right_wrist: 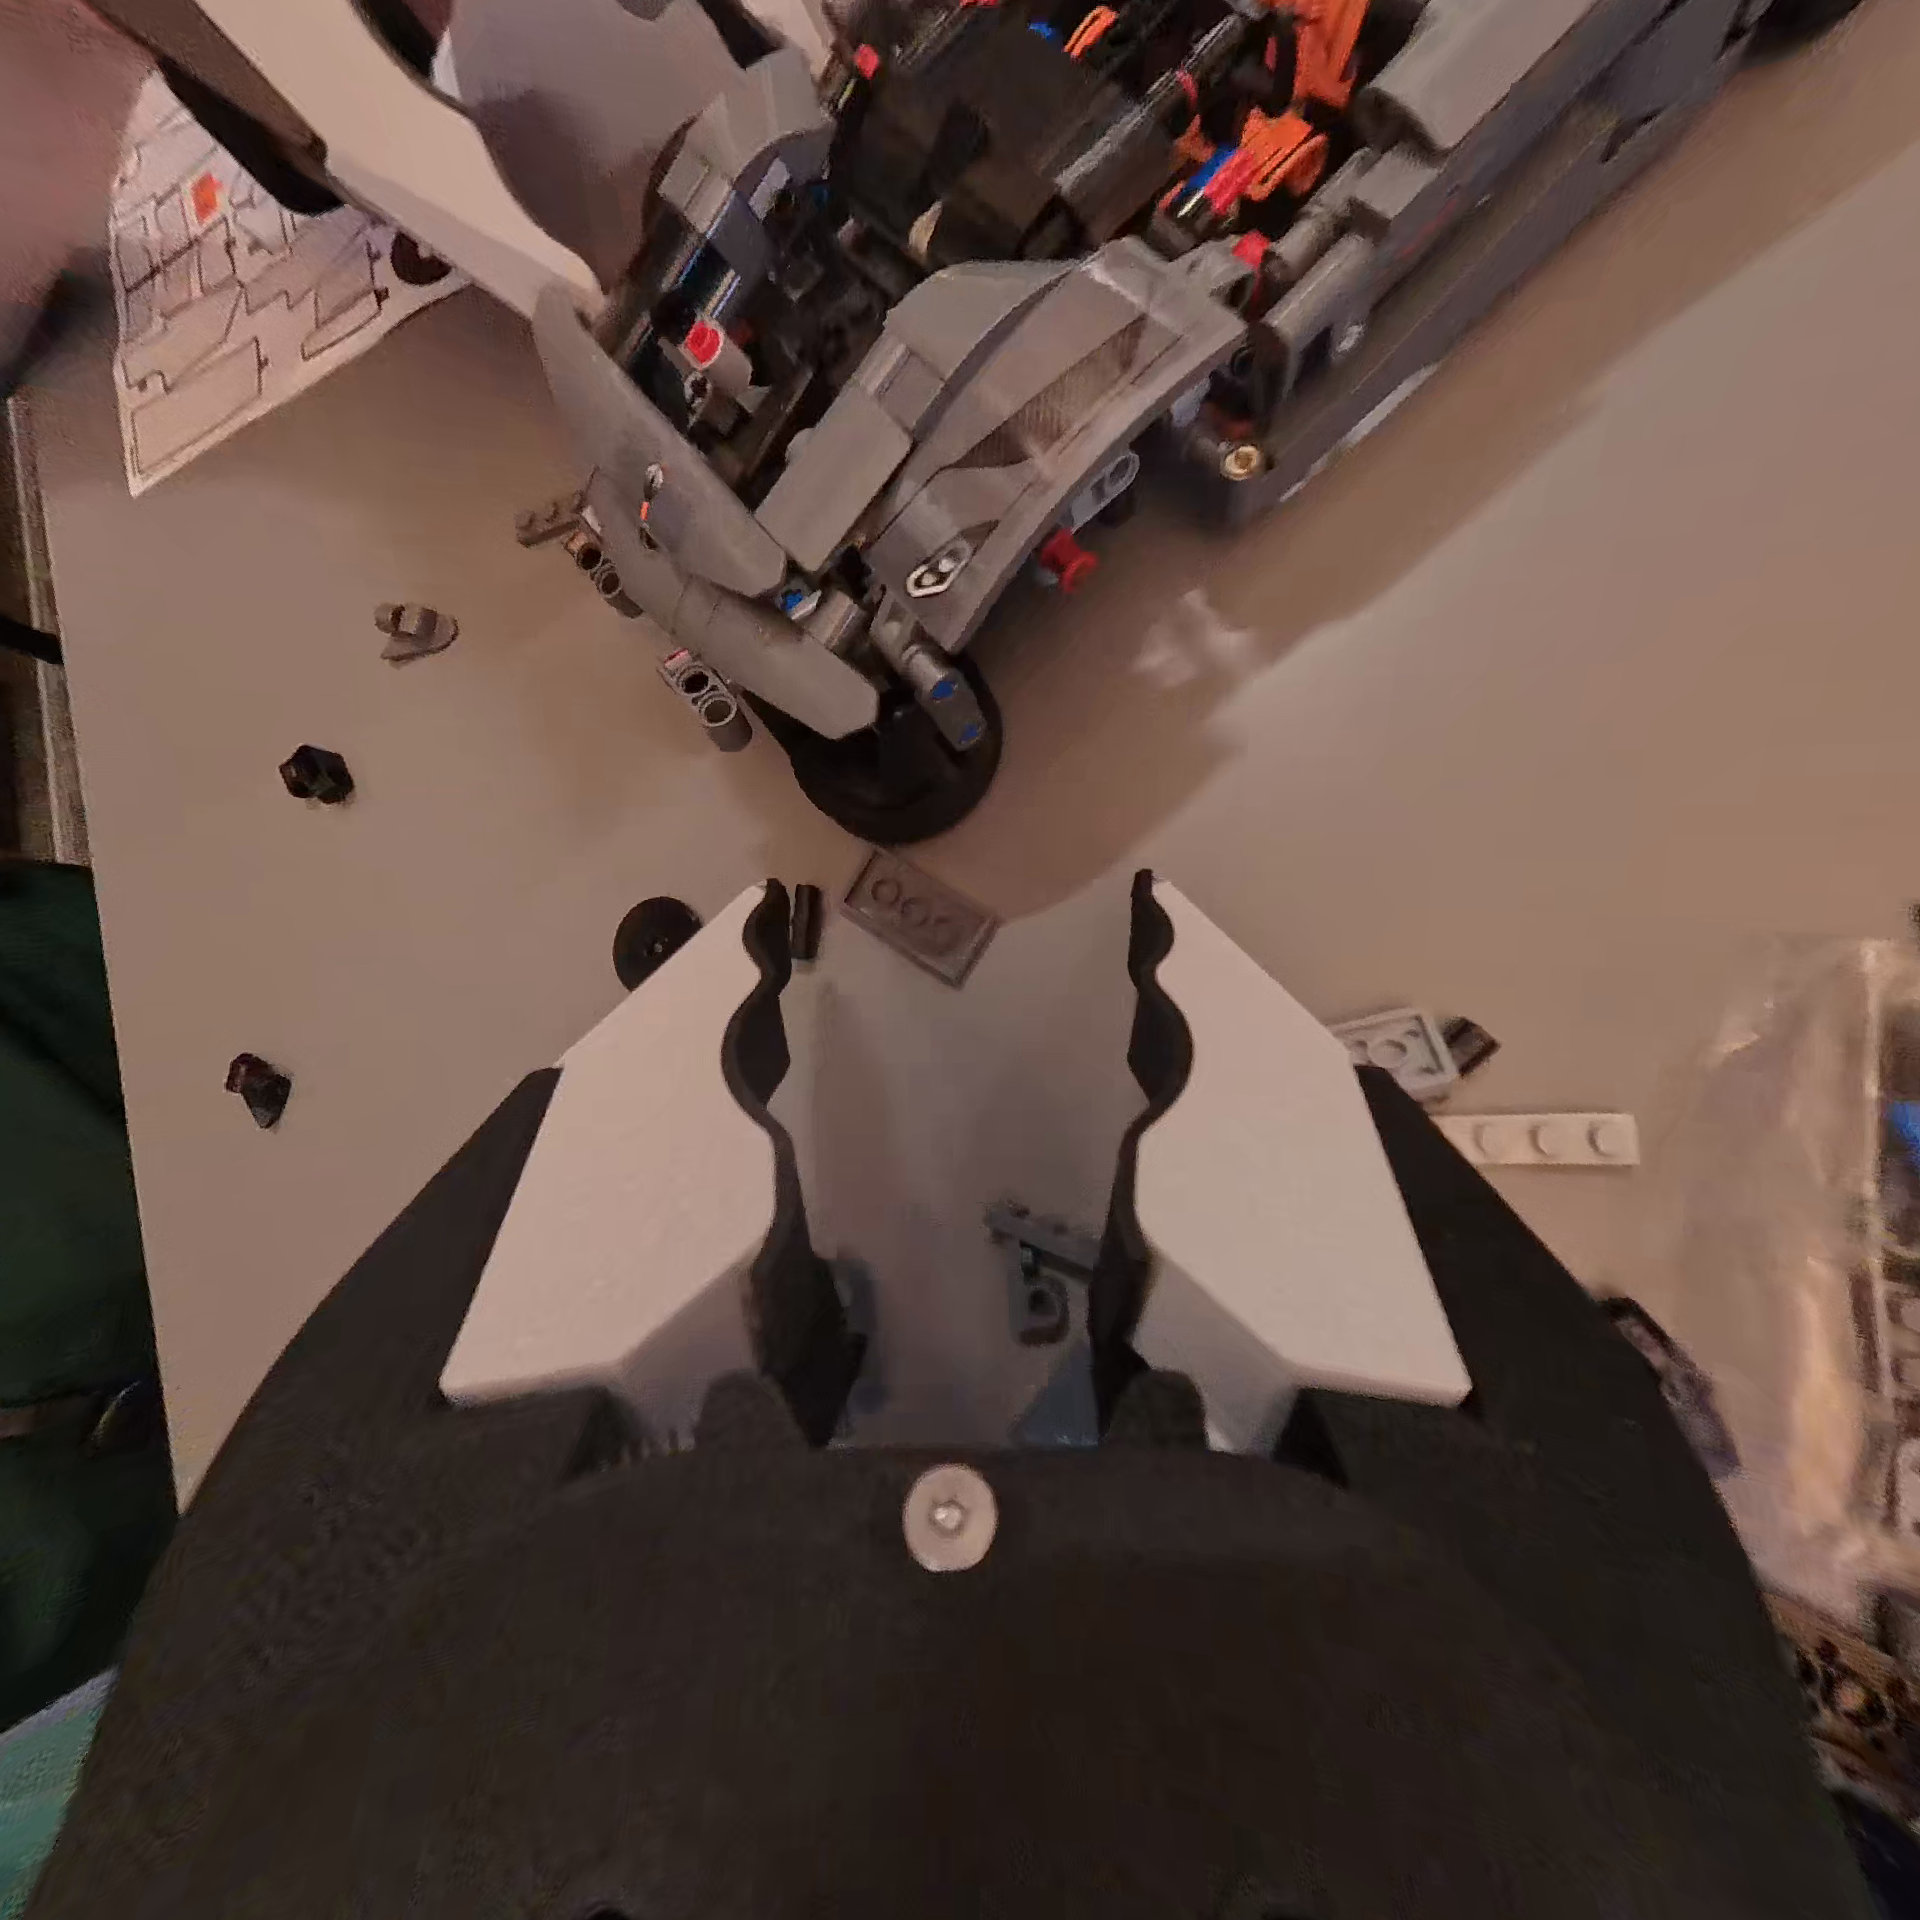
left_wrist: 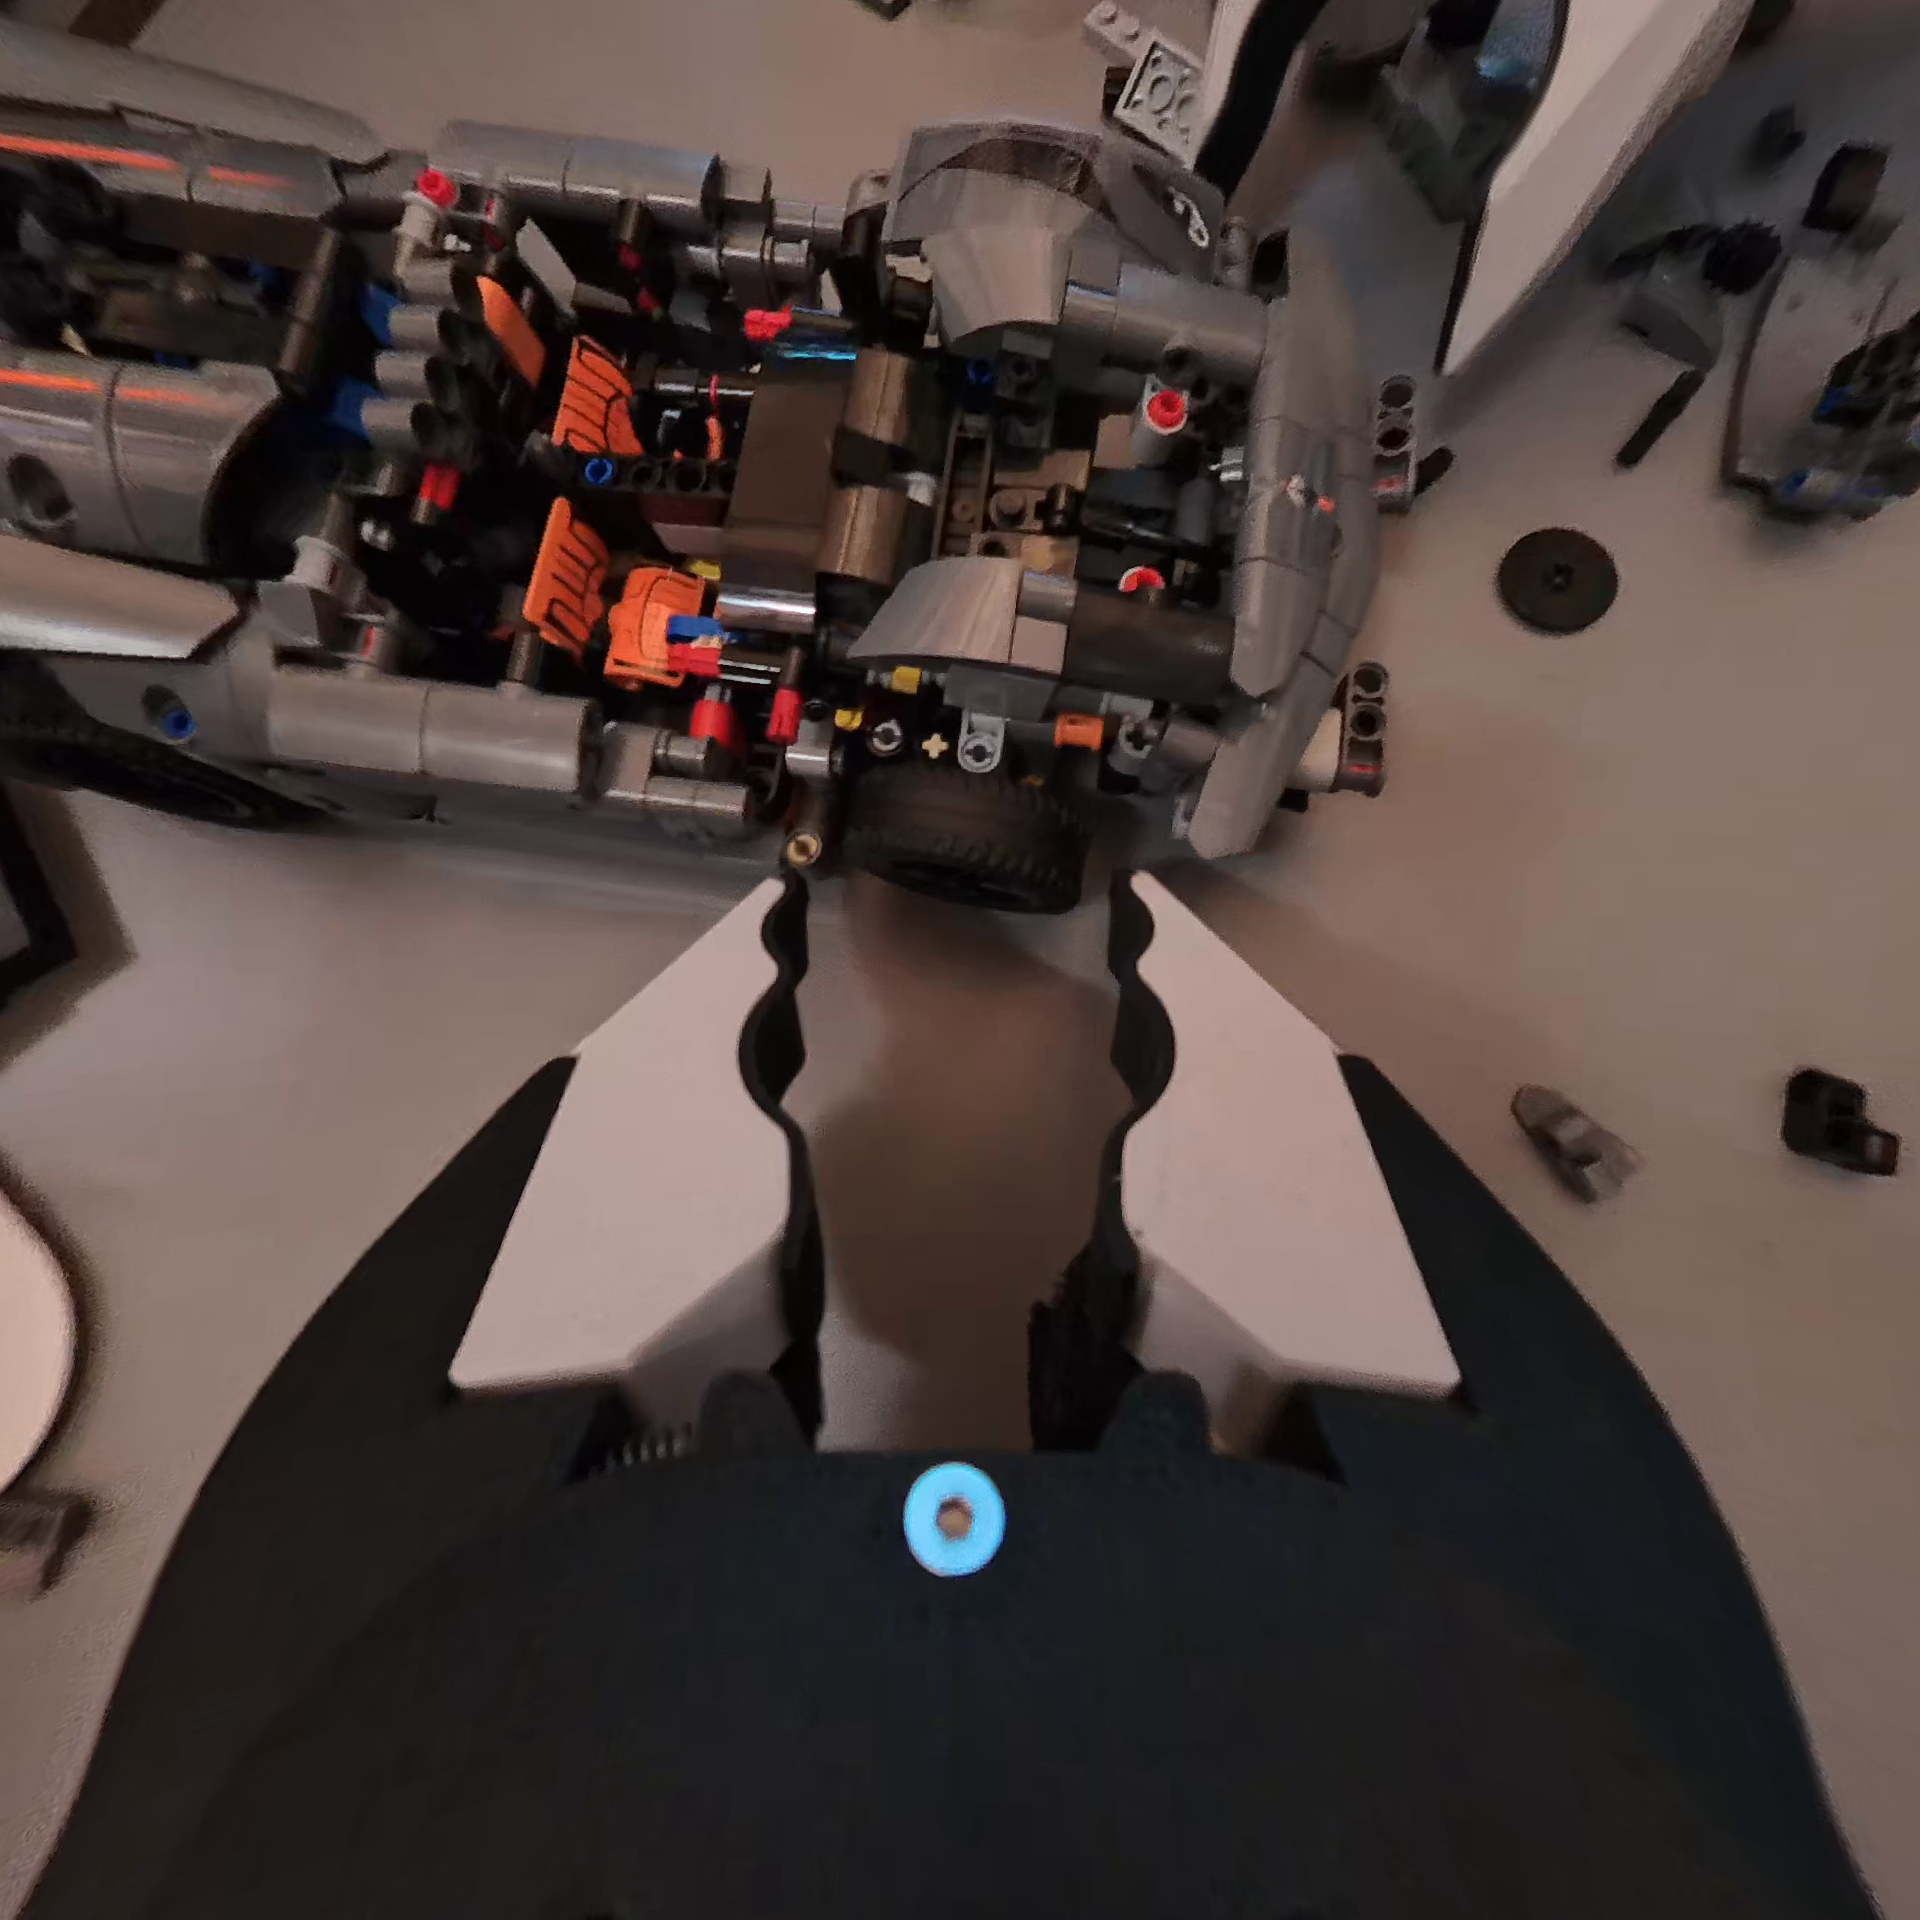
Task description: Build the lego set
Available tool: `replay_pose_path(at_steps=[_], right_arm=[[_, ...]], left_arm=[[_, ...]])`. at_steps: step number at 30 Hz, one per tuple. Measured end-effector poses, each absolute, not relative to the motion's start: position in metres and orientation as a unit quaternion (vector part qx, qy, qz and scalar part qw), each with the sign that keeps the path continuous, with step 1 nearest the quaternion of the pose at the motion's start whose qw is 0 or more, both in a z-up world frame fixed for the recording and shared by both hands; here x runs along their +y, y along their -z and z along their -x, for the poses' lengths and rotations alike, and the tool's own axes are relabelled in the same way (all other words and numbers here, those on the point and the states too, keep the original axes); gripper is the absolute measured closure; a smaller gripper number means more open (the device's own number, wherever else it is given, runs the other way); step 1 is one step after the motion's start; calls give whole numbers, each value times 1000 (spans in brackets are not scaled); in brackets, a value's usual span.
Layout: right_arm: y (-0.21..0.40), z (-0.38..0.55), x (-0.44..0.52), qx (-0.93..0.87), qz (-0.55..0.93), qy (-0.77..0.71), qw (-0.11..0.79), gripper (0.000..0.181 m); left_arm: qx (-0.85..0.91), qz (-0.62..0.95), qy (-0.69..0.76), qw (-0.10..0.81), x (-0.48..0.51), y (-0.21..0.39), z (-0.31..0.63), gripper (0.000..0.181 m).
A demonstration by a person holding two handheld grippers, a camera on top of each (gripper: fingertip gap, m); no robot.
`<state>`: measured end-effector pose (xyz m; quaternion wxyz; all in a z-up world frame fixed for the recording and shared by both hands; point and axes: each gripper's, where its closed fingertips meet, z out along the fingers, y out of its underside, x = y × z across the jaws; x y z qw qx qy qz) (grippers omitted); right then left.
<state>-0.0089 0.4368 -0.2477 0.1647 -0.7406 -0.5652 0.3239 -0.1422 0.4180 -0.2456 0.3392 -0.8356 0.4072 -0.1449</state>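
A large grey lego car (left_wrist: 790, 488) with orange seats and an open cockpit lies on the pale table. My left gripper (left_wrist: 954, 883) is open and empty, its tips just short of the car's black front tyre (left_wrist: 966, 842). In the right wrist view the car (right_wrist: 997, 416) lies diagonally above. My right gripper (right_wrist: 954, 894) is open and empty over the table, just below the other front tyre (right_wrist: 894, 779). A dark grey plate (right_wrist: 920, 928) lies between its tips, and a small black pin (right_wrist: 805, 920) lies by its left fingertip. The other gripper (right_wrist: 436, 156) shows at the upper left.
Loose parts lie on the table: a black disc (right_wrist: 652, 940), small black pieces (right_wrist: 315, 774) (right_wrist: 258, 1086), a grey piece (right_wrist: 414, 629), a light grey plate (right_wrist: 1397, 1044) and a white strip (right_wrist: 1548, 1138). A sticker sheet (right_wrist: 239, 301) lies upper left. A clear bag (right_wrist: 1849, 1195) lies right. A black disc (left_wrist: 1556, 579) lies right of the car. The right tips stand about 5 cm off the black disc (right_wrist: 652, 940). Seen from the left wrist view (left_wrist: 1558, 568) as well.
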Motion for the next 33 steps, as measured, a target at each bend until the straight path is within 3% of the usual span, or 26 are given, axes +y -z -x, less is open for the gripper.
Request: replay_pose_path(at_steps=[8, 11, 15, 19, 25, 33], right_arm=[[256, 24, 431, -599, 716, -291, 208, 116], [257, 28, 431, -604, 715, -277, 218, 113], [259, 34, 430, -612, 706, -262, 240, 118], [260, 42, 429, -615, 701, -256, 254, 119], [260, 44, 429, -615, 699, -249, 266, 124], [260, 44, 430, -613, 697, -255, 271, 128]], left_arm=[[397, 826, 198, 347, 418, 244, 134, 146], [403, 826, 180, 351, 420, 246, 135, 142], [409, 823, 152, 365, 422, 240, 140, 118], [472, 787, 79, 388, 422, 242, 139, 113], [506, 764, 7, 400, 428, 249, 136, 124], [548, 714, -69, 430, 430, 242, 134, 125]])
